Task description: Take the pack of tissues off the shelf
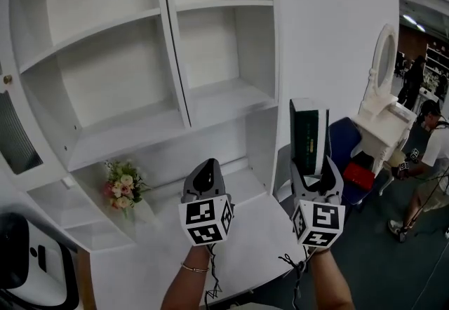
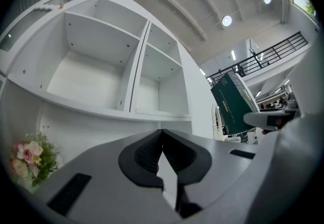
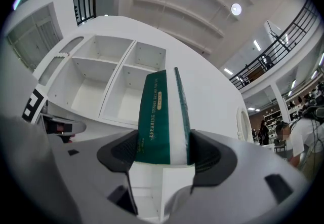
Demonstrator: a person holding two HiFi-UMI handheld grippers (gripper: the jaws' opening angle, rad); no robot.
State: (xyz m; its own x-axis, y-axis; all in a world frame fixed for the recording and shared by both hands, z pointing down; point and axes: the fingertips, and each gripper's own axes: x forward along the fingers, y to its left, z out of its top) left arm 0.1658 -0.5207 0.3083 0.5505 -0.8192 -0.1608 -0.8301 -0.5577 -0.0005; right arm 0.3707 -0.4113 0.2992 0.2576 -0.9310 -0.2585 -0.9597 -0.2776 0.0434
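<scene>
The pack of tissues is a flat dark green and white packet. It stands upright between the jaws of my right gripper, clear of the white shelf unit and to the right of its side wall. In the right gripper view both pads press on the pack of tissues, so that right gripper is shut on it. My left gripper hangs in front of the lower shelf, jaws together and empty. The left gripper view shows the left gripper shut, with the pack of tissues off to its right.
The shelf compartments stand bare. A small bouquet of flowers sits on a low ledge at the left. A white dressing table with an oval mirror stands at the right, with blue and red items beside it and a person seated further right.
</scene>
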